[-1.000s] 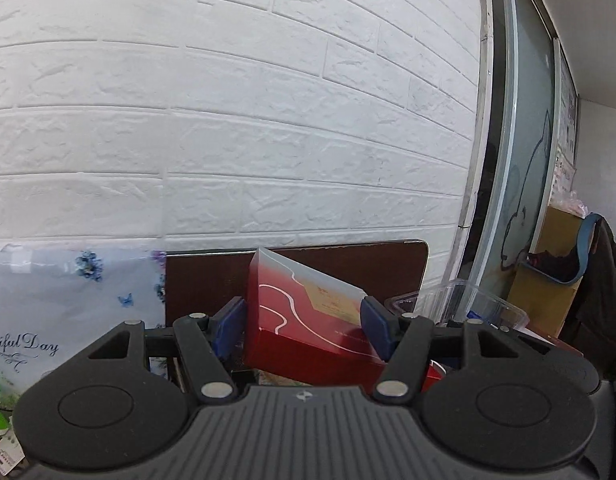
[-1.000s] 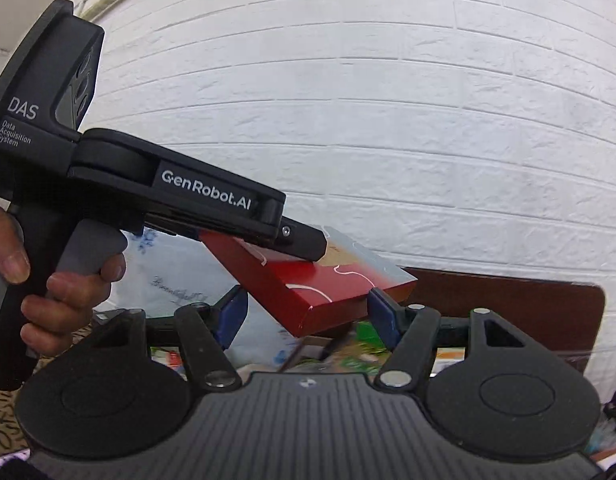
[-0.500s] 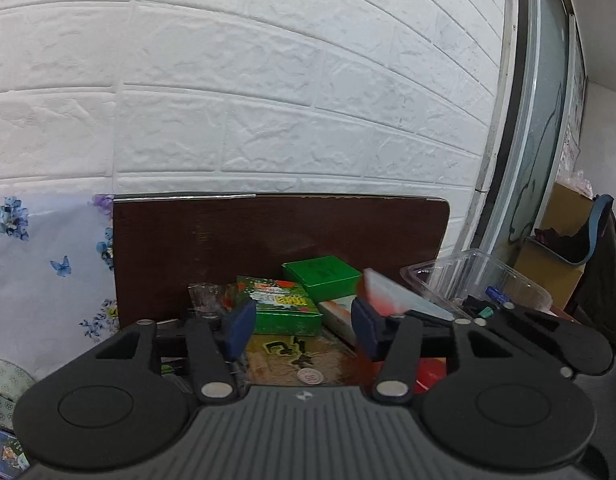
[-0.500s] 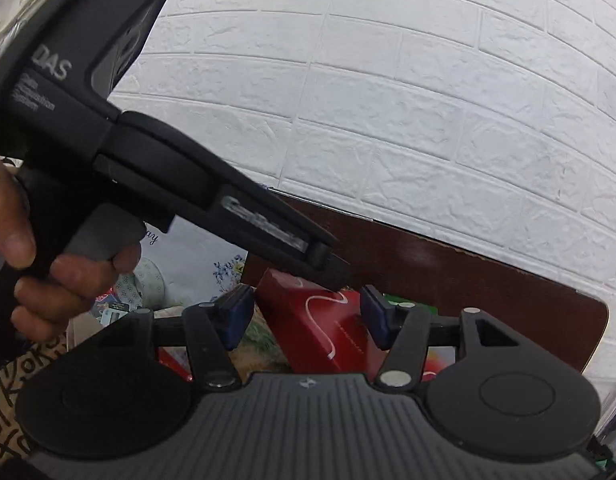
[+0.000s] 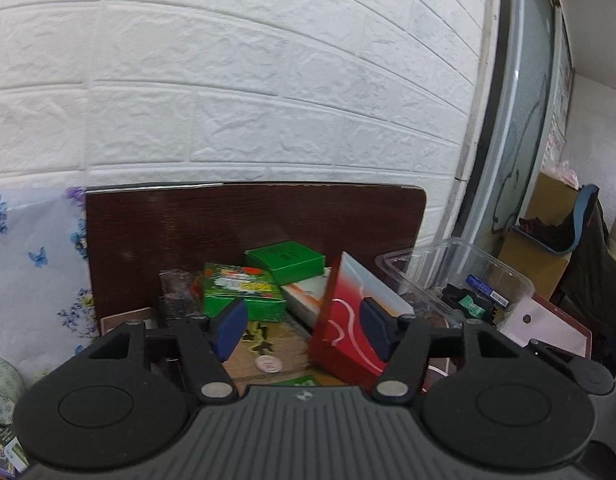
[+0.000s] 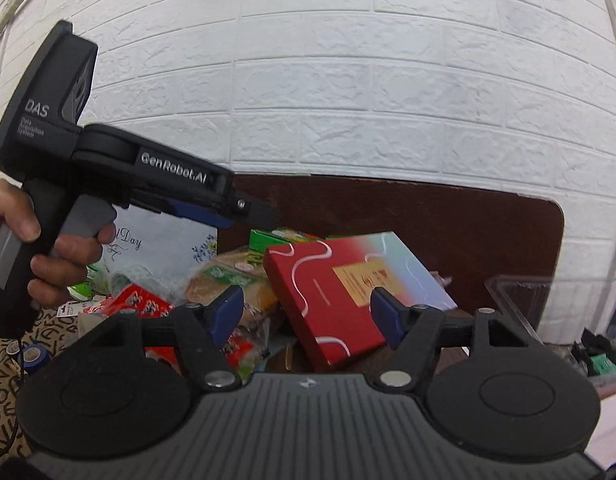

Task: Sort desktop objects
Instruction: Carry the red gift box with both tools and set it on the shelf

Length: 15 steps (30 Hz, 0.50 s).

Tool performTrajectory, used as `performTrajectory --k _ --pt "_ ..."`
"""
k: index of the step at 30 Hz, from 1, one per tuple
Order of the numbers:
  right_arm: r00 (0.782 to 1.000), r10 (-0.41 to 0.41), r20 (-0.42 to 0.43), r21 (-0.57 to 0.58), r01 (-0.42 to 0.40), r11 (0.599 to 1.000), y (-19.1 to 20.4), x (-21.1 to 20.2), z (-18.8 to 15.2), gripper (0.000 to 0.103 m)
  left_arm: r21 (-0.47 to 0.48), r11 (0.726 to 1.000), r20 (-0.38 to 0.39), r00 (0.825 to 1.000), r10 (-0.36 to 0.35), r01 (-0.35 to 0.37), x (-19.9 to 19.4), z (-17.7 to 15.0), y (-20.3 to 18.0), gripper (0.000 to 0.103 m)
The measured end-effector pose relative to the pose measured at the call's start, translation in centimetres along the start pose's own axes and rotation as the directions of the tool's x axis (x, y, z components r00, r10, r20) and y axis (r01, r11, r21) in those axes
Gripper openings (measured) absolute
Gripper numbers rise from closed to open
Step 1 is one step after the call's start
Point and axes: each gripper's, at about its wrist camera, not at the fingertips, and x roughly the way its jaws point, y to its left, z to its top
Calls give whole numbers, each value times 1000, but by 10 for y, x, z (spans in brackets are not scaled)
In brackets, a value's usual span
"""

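A flat red box with white curved lines [image 6: 340,292] lies tilted on the pile of objects against the brown board; it also shows in the left wrist view [image 5: 348,332], standing on edge. My left gripper [image 5: 302,326] is open and empty, its right pad in front of the box. In the right wrist view the left gripper [image 6: 252,210] hovers above and left of the box, apart from it. My right gripper [image 6: 308,316] is open and empty, just in front of the box.
Green boxes [image 5: 284,256] [image 5: 240,292] and a white-orange box [image 5: 304,300] lie behind. A clear plastic bin [image 5: 460,276] with small items stands at right. Snack packets [image 6: 140,304] and a bread bag [image 6: 228,284] lie left. The brown board [image 6: 428,232] leans on the brick wall.
My left gripper let go of the red box, which dropped from the air onto the pile. Both grippers have tilted down toward the desk.
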Motion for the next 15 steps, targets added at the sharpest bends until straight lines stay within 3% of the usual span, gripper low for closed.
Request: performTrajectory --k 2,10,15 --pt "1000 -16 -10 21 16 1000 -6 -1 -2 69 34 999 -6 1000 -1 1 3 1 -8 73" --pt "998 -47 -42 102 51 993 -25 10 0 69 36 999 -29 1000 11 -10 6 -6 -15 75" --pt "994 -35 -99 100 45 994 -16 23 -2 70 32 999 -54 999 -1 2 -11 -15 -16 89"
